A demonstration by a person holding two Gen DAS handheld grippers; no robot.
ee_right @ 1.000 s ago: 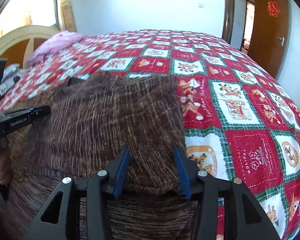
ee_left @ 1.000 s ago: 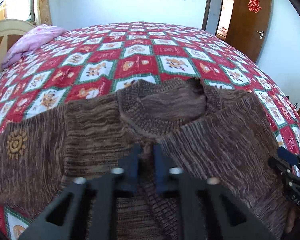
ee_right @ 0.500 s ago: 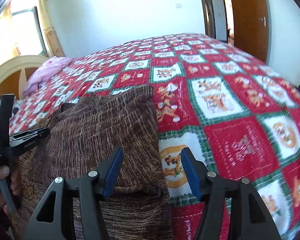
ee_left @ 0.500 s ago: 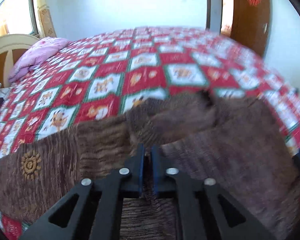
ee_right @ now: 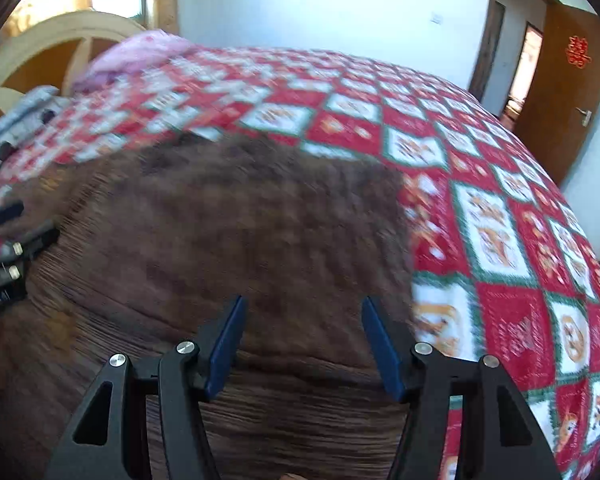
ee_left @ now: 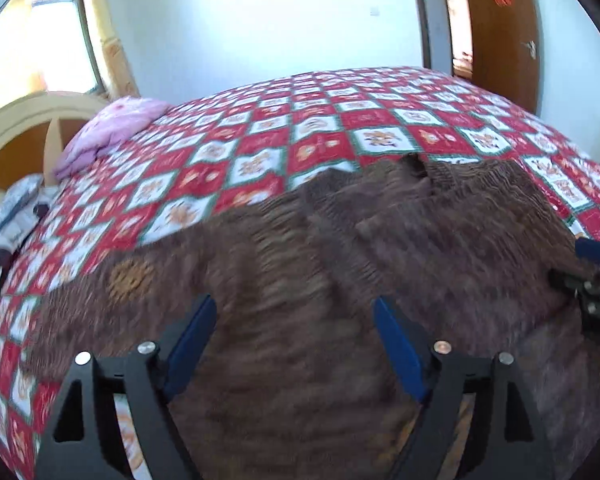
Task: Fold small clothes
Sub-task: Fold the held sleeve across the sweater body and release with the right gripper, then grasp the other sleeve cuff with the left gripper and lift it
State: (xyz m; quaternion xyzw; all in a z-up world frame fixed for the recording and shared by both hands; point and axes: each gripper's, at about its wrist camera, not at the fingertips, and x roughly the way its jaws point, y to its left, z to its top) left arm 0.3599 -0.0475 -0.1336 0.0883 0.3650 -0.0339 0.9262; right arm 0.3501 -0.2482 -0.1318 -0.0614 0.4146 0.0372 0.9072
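Left wrist view: the quilted bed (ee_left: 320, 148) fills the upper frame; my left gripper (ee_left: 294, 344) gapes empty over the brown sweater (ee_left: 380, 248) at centre. Right wrist view: my right gripper (ee_right: 302, 344) hovers spread over its folded flap, ready to regrasp, I judge.

Left hand-held gripper (ee_left: 294, 344) and right hand-held gripper (ee_right: 302, 346) both gape wide.

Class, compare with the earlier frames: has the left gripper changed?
Yes. The left gripper has opened and let go of the brown sweater, which lies on the quilt.
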